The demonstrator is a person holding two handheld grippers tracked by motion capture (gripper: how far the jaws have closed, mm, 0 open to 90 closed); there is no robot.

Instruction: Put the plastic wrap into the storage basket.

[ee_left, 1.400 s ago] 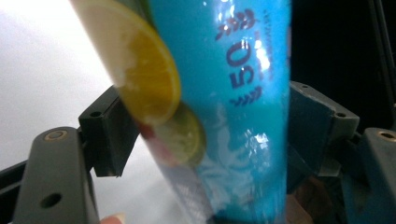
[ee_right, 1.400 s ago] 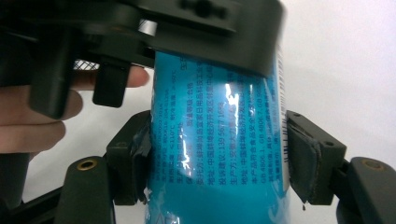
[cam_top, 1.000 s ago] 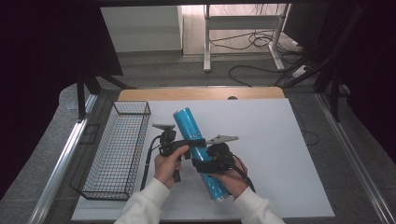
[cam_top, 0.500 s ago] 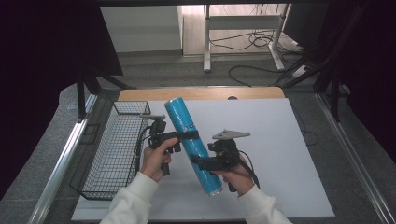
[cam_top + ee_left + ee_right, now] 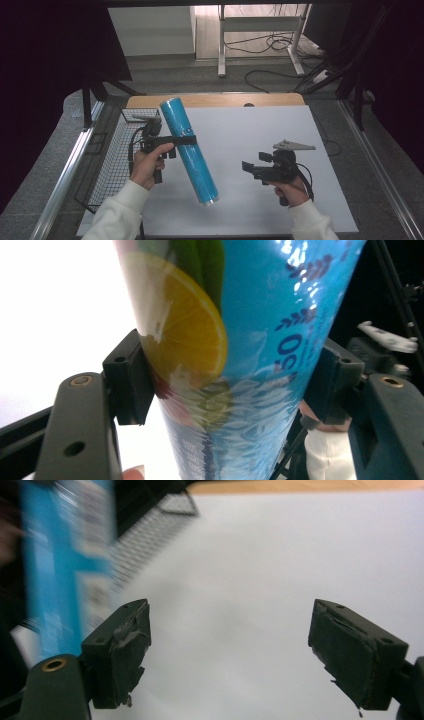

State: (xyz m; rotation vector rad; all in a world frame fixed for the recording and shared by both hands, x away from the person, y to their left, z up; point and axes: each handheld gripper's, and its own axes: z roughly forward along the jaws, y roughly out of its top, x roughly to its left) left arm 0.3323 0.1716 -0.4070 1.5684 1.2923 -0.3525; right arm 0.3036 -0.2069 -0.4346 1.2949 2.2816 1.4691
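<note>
From the high view, the left gripper (image 5: 186, 140) has its jaws clamped round a long blue tube (image 5: 189, 151) a little above its middle, which lets the person carry the whole length in the air with one hand; the tube hangs tilted, its upper end leaning toward the wire basket (image 5: 111, 165) at the left edge of the table (image 5: 260, 130) and its lower end out over the white surface, touching nothing. The grip near the middle probably keeps it from swinging, and the lean suggests it is headed for the basket, though that is a judgement. The right gripper (image 5: 246, 166) sits well apart to the right, low over the table with nothing in it, likely kept clear so the tube can pass. In the left gripper view, the tube (image 5: 235, 360) stands between the two black jaws, pressed on both sides, its shiny wrap printed with an orange slice. In the right gripper view, the right gripper (image 5: 227, 650) has its jaws wide apart over bare white table, with the blue tube (image 5: 55, 575) blurred at far left beside the basket (image 5: 150, 530).
</note>
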